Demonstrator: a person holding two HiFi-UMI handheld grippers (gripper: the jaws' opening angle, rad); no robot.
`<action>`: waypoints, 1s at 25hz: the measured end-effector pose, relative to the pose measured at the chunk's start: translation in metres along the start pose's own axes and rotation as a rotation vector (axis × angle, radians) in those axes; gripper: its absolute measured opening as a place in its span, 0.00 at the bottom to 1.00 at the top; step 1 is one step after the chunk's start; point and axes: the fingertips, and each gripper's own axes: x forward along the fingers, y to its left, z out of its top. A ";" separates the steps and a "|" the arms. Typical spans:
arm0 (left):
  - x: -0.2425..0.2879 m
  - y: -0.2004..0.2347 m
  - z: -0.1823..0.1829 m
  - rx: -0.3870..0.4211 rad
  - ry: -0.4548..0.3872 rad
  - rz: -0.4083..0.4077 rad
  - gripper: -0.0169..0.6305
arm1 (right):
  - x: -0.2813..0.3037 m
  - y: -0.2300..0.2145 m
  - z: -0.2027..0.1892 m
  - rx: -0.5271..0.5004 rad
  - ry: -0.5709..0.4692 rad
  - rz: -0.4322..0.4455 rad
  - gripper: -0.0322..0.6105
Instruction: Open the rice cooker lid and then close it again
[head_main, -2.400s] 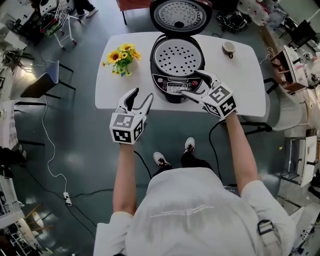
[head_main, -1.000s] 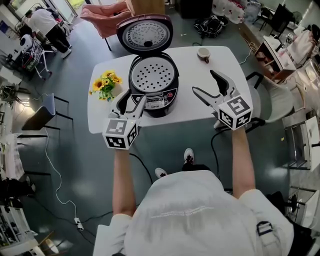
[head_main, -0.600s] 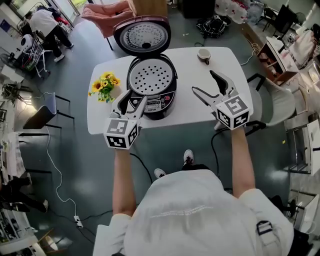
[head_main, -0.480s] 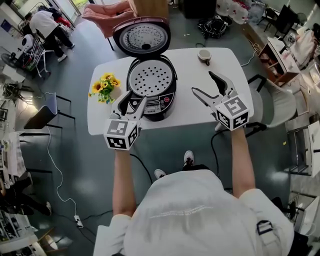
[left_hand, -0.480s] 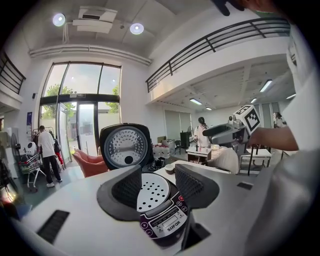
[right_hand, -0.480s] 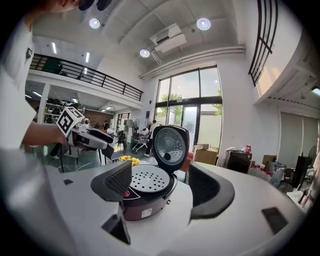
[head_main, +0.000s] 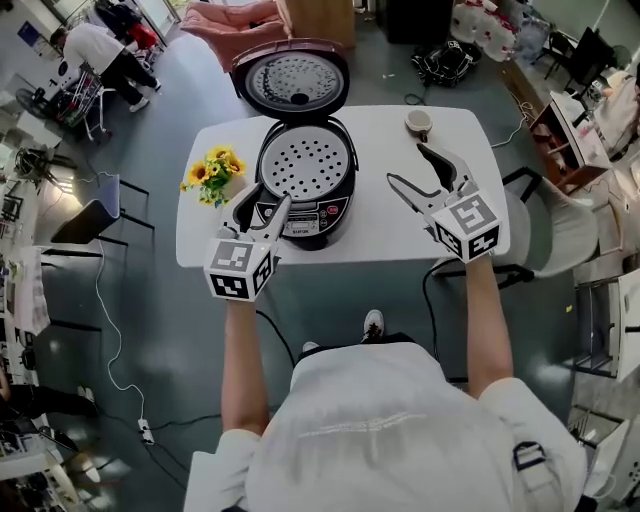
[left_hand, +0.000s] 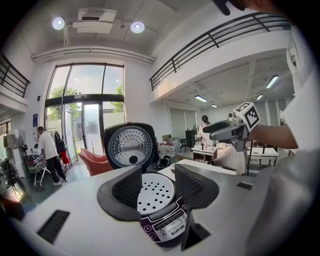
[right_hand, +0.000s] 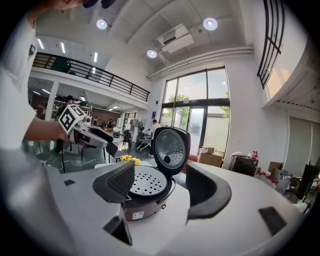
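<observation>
Right now the rice cooker (head_main: 305, 180) sits on the white bench (head_main: 400, 225), its lid (head_main: 291, 82) standing open behind the pot. My left gripper (head_main: 268, 198) hovers at the cooker's front panel, seemingly just short of touching. My right gripper (head_main: 406, 165) hangs off to the side. Both pairs of fingers are wide, have just been closing a little, and have nothing between them.

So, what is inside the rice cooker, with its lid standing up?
A round pale tray full of small holes lies across the top of the rice cooker. It covers everything below it, so whether anything lies underneath cannot be seen.
</observation>
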 end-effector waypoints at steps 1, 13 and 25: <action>0.002 0.000 0.000 -0.004 0.002 0.009 0.37 | 0.003 -0.004 0.001 -0.009 0.001 0.008 0.57; 0.021 0.019 -0.006 -0.041 0.016 0.069 0.37 | 0.070 -0.057 0.035 -0.194 0.029 0.085 0.57; 0.073 0.098 -0.012 -0.033 0.010 -0.028 0.37 | 0.196 -0.084 0.068 -0.288 0.139 0.088 0.57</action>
